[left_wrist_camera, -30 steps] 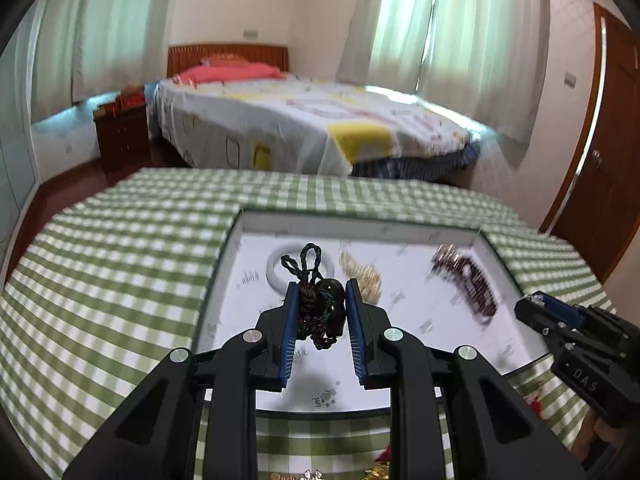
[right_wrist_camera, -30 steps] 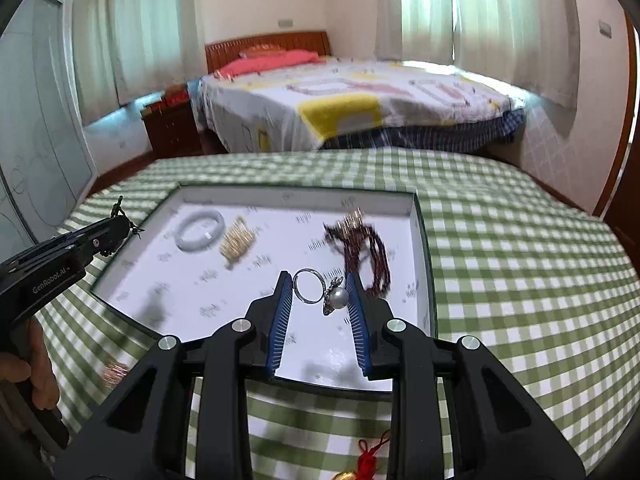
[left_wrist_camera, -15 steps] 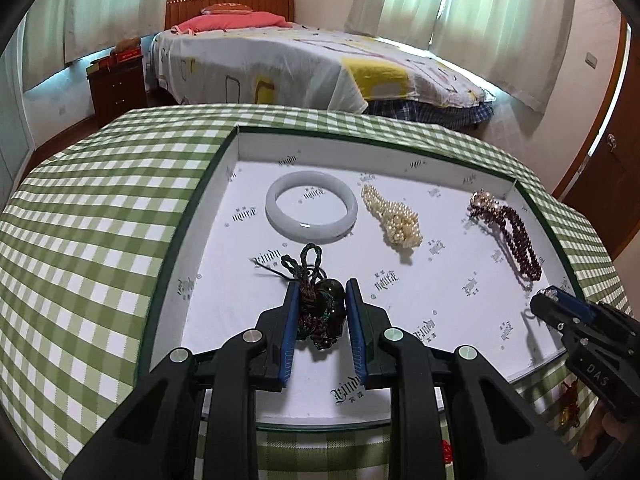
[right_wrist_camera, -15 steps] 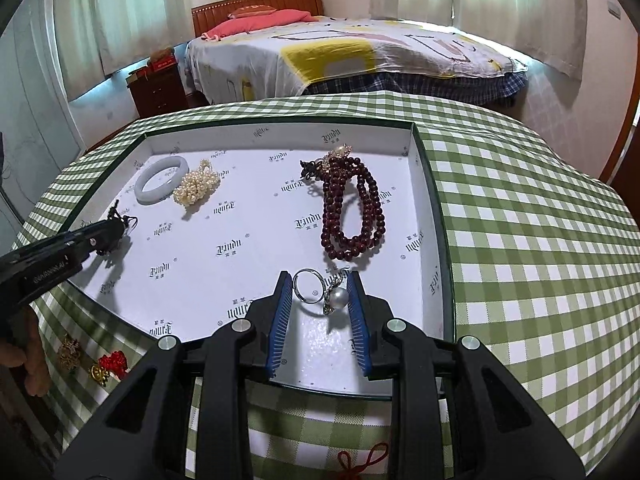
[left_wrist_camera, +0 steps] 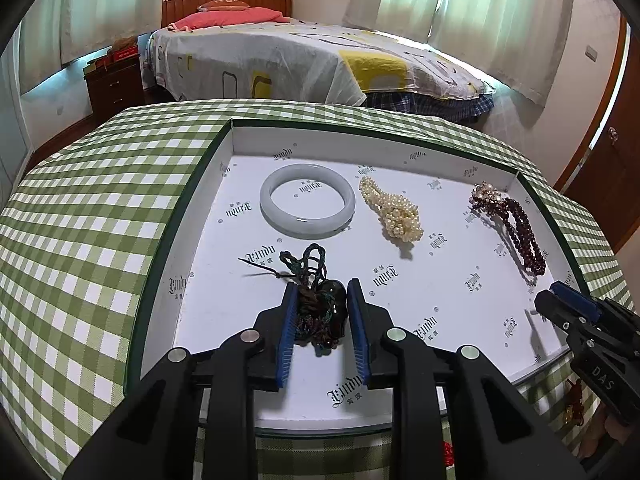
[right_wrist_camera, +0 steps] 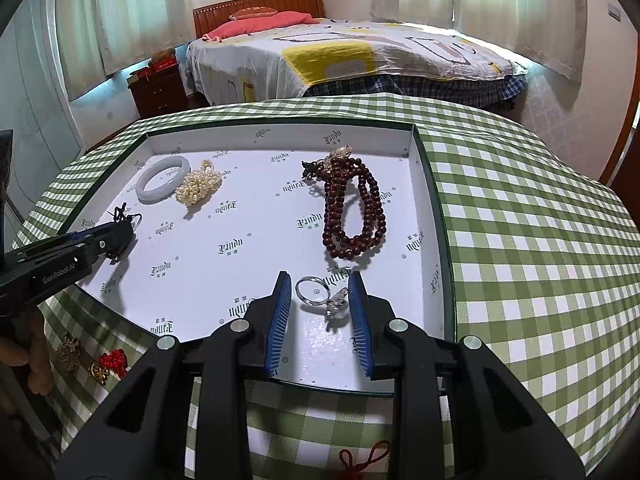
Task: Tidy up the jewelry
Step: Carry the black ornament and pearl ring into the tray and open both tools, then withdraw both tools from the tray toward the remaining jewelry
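White tray (left_wrist_camera: 224, 280) | left claw (left_wrist_camera: 322, 312) clamps dark pendant (left_wrist_camera: 320, 312) | right claw (right_wrist_camera: 322, 304) grips ring (right_wrist_camera: 316, 292)

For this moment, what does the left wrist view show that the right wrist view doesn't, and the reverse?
Only the left wrist view shows close up the dark corded pendant pinched in the left tongs. Only the right wrist view shows the ring between the right tongs, plus red and gold charms on the checked cloth. Both show the white tray, pale bangle, pearls and dark red beads.
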Demonstrator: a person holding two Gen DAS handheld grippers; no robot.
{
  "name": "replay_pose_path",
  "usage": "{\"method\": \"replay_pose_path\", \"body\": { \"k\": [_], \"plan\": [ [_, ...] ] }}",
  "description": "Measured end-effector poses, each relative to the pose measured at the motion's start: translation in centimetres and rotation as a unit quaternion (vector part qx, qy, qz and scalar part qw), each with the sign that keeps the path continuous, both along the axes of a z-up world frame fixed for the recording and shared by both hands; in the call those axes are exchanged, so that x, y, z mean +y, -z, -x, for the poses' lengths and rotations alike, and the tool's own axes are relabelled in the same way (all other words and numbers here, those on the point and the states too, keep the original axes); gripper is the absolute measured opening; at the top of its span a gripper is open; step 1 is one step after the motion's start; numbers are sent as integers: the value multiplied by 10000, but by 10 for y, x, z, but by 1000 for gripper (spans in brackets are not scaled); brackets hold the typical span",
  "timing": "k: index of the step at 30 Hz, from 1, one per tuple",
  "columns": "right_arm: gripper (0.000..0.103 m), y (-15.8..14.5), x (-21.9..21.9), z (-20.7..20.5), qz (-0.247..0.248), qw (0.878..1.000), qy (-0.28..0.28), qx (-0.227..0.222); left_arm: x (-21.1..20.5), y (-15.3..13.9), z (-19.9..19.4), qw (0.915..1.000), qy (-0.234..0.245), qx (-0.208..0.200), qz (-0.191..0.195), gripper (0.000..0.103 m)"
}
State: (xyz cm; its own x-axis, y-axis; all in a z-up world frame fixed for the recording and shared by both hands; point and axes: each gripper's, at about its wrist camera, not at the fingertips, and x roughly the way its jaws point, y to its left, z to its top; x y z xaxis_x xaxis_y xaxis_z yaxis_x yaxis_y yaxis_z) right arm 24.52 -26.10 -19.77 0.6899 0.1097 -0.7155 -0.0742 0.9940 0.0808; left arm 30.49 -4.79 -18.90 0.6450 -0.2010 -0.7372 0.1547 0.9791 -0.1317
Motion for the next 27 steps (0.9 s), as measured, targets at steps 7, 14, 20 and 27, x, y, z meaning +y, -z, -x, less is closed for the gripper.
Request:
{"method": "replay_pose_path", "body": {
  "k": [7,14,20,27],
  "plan": [
    [40,-6,0,3,-34,10000,24,-82,1,-1,1,10000,-54,-56,-33,46],
    [48,-14,1,6,-40,9998,29,-198,3,-8,7,9998,-77,-184,-62,61],
    [49,-23,2,14,-73,9996,35,-281,9,-24,17,9993,-113,-360,-15,66],
    [49,-37,5,31,-119,9990,42,-420,22,-46,38,9978,-214,-629,61,66]
  ]
}}
